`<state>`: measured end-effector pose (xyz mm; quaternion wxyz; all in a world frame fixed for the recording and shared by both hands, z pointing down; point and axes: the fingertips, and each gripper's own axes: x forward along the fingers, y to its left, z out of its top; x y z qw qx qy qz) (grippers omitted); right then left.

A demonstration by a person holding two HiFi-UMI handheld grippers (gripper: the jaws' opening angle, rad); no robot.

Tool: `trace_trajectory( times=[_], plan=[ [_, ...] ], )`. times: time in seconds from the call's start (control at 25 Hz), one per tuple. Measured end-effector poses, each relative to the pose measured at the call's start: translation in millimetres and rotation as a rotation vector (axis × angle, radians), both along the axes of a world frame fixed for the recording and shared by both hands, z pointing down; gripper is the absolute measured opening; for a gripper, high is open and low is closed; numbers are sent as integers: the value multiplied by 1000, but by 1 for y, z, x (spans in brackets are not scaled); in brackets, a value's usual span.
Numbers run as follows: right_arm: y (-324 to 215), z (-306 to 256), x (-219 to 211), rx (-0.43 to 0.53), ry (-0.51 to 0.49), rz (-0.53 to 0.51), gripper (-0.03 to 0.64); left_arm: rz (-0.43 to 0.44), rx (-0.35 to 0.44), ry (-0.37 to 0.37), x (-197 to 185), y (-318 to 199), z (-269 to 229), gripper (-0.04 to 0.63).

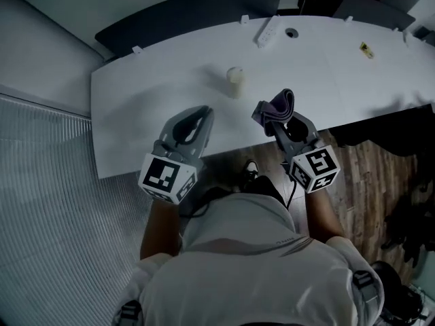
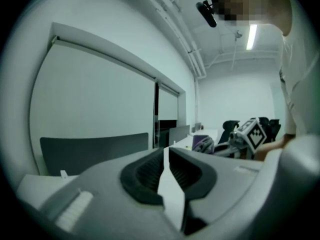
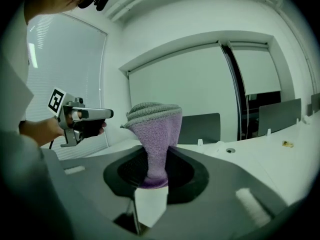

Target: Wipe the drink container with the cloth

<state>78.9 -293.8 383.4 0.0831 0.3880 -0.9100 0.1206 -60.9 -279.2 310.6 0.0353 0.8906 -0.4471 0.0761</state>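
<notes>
A small pale cylindrical drink container [image 1: 235, 82] stands upright on the white table [image 1: 149, 107], apart from both grippers. My right gripper [image 1: 273, 119] [image 3: 155, 160] is shut on a bunched purple cloth [image 1: 277, 104] [image 3: 153, 129], which sticks up out of its jaws, near and right of the container. My left gripper [image 1: 202, 113] [image 2: 164, 152] hovers near and left of the container; its pads stand a thin sliver apart with nothing between them. The left gripper view shows the cloth [image 2: 203, 143] off to the right. Neither gripper view shows the container.
A white power strip [image 1: 268, 31], a round cable hole [image 1: 291, 32] and a small yellow item [image 1: 366, 49] lie toward the table's far side. Dark chair backs [image 1: 190, 12] stand behind it. The table's front edge [image 1: 224, 153] runs just under both grippers.
</notes>
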Motion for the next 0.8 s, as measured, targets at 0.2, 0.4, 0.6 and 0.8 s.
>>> trace_trajectory(
  times=[0.2, 0.4, 0.6, 0.8],
  plan=[
    [-30, 41, 7, -94, 23, -95, 97, -19, -78, -90, 22, -62, 33, 79],
    [-45, 88, -9, -217, 36, -176, 97, -6, -179, -175, 30, -119, 79, 103],
    [-43, 132, -42, -343, 80, -293, 97, 58, -293, -280, 44, -153, 121, 146],
    [-38, 169, -83, -405, 169, -440, 97, 91, -361, -337, 48, -168, 155, 153]
  ],
)
